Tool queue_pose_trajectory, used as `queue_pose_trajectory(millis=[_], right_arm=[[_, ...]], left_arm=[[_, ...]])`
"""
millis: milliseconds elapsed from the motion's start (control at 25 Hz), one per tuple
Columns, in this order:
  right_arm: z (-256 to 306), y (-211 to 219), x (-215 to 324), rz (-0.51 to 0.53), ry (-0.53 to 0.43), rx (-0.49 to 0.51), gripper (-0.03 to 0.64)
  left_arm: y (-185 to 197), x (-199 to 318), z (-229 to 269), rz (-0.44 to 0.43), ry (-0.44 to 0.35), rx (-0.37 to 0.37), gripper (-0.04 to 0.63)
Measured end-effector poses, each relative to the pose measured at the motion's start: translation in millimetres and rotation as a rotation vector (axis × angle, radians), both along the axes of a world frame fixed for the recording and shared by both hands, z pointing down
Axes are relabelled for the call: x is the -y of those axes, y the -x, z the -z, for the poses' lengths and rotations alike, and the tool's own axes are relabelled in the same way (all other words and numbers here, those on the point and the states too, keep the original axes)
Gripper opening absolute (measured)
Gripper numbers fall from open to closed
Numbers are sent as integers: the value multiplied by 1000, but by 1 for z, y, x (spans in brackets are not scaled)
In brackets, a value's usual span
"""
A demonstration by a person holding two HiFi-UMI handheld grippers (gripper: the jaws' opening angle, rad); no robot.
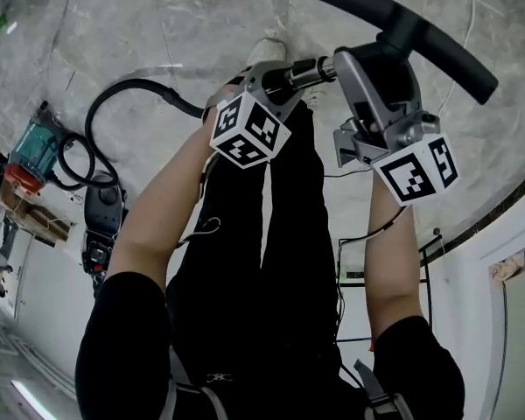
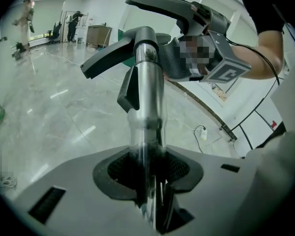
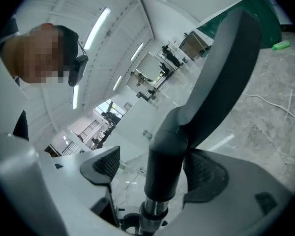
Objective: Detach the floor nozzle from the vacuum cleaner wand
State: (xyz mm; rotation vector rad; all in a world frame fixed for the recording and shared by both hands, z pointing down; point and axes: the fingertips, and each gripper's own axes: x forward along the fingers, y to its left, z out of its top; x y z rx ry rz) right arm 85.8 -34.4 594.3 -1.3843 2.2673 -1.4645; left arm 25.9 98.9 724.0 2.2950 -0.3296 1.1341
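chrome wand (image 2: pixel 146 73) clamped by left gripper (image 2: pixel 147 176) | black plastic nozzle (image 1: pixel 402 24), upper right: likely light, stiff, neck-grip advised | right gripper (image 3: pixel 155 173) wide open

Left hand-held gripper (image 2: pixel 148 170) tight, right (image 3: pixel 157 170) wide.

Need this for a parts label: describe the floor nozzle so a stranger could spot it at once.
Start at the right gripper, held over the grey floor. Between its open jaws the shiny wand joins the floor nozzle: the only long, flat, dark bar, set crosswise like a T.
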Motion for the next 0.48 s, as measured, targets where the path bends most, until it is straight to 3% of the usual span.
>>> queue_pose_trajectory(millis=[160, 480], right_arm=[[0, -12, -4, 23, -12, -32, 391], [-15, -38, -19, -50, 75, 83, 390]], left_arm=[[-19, -11, 12, 18, 38, -26, 146], [-44, -28, 0, -67, 10, 63, 146]])
